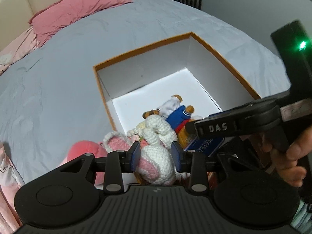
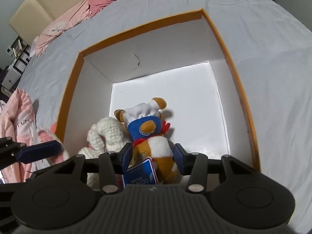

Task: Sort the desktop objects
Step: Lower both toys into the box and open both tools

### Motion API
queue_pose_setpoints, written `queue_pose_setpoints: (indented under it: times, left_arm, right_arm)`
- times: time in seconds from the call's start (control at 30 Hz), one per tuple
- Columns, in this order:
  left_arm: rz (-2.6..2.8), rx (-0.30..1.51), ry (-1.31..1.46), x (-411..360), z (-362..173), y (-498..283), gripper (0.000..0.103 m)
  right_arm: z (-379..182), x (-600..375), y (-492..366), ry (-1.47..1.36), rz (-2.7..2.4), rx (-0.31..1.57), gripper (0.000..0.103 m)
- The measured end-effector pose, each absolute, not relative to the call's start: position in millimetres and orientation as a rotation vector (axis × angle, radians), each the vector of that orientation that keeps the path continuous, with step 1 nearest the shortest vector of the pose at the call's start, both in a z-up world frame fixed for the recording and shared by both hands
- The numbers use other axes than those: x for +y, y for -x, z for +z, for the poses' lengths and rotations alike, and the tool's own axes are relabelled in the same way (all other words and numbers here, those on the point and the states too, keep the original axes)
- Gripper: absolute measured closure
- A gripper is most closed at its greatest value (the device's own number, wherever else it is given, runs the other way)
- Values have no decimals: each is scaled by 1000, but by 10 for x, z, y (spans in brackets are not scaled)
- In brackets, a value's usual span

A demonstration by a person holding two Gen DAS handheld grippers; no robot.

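An orange-rimmed box (image 1: 140,47) with white walls lies open on the bed. My left gripper (image 1: 156,156) is shut on a white and pink crochet bunny (image 1: 156,152) at the box's near left corner. A brown bear (image 2: 154,146) in a white chef hat and blue jacket lies on the box floor beside the bunny (image 2: 109,130). My right gripper (image 2: 152,156) straddles the bear's body with its jaws open, a thin gap at the right pad. A blue tag (image 2: 140,173) hangs off the bear. The right gripper's finger (image 1: 210,128) covers part of the bear (image 1: 175,115).
A pink plush (image 1: 81,152) sits outside the box at its near left. A pink pillow (image 1: 78,5) lies at the bed's head, and a pink quilt (image 2: 19,120) along the left edge. Grey sheet (image 1: 58,78) surrounds the box. A hand (image 1: 292,156) holds the right gripper.
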State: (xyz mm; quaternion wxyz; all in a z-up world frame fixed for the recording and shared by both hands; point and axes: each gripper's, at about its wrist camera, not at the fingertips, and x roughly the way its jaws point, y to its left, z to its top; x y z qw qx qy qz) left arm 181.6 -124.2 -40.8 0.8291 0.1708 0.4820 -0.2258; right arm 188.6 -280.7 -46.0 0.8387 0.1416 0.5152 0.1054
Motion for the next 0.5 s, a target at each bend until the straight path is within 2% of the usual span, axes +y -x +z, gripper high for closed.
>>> queue_pose_setpoints:
  times: [0.03, 0.17, 0.5]
  left_arm:
    - [-483, 1033, -365, -1257, -433, -1814, 69]
    - [-461, 1099, -349, -1292, -612, -1893, 76]
    - [-422, 1091, -330, -1350, -770, -2024, 78]
  right_arm:
    - [-456, -2833, -1870, -312, 227, 1091, 55]
    - [-455, -2897, -1837, -338, 232, 1084, 69]
    - [-544, -2862, -1915, -380, 289, 1123, 71]
